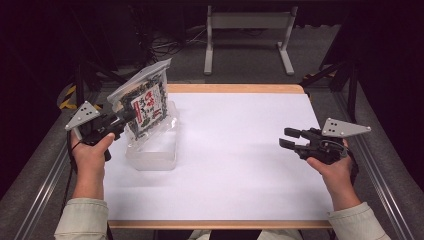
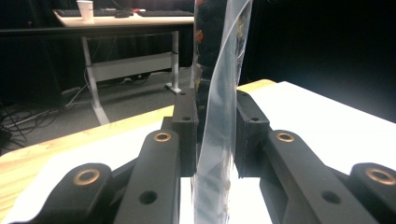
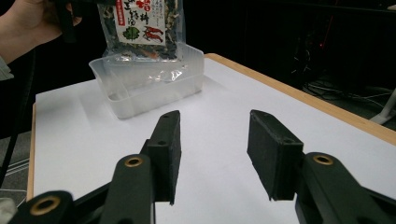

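On the white counter, a clear tub sits directly beneath an upright snack bag, long axis vertical, clenched by the left tongs; the right tongs wait released, well apart.

The bag bears a red-and-white label with printed characters too small to read
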A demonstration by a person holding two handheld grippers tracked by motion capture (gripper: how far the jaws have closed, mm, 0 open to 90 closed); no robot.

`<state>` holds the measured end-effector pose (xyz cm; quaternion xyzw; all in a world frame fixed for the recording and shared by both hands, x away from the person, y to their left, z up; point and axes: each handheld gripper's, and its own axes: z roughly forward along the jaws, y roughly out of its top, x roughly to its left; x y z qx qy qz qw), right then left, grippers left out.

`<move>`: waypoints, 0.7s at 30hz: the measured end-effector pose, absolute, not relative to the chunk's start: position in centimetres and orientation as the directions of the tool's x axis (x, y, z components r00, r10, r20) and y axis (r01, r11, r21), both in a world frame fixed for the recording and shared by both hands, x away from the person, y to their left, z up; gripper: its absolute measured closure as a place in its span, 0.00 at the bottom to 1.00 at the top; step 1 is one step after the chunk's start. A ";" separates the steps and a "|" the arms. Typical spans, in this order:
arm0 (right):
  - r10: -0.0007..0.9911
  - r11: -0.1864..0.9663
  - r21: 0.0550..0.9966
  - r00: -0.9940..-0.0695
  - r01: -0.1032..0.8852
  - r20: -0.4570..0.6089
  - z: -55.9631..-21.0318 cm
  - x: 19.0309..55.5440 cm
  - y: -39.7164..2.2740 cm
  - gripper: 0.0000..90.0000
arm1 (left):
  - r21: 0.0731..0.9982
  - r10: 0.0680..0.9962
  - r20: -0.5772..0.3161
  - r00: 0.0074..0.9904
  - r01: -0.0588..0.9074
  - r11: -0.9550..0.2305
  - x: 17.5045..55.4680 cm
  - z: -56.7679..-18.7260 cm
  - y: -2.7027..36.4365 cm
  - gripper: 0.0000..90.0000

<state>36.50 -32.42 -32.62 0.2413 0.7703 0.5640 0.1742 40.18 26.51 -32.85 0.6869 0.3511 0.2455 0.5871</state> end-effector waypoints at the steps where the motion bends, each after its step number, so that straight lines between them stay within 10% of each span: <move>1: 0.569 0.247 0.953 -0.823 0.176 0.004 -32.6 36.5 -32.4 0.61 | 0.978 0.771 -0.076 0.632 0.198 -0.065 40.2 -33.0 26.5 0.83; 21: 0.568 0.245 0.952 -0.823 0.185 0.014 -32.9 36.6 -32.4 0.60 | 0.973 0.755 -0.123 0.644 0.227 -0.035 41.2 -36.0 26.6 0.83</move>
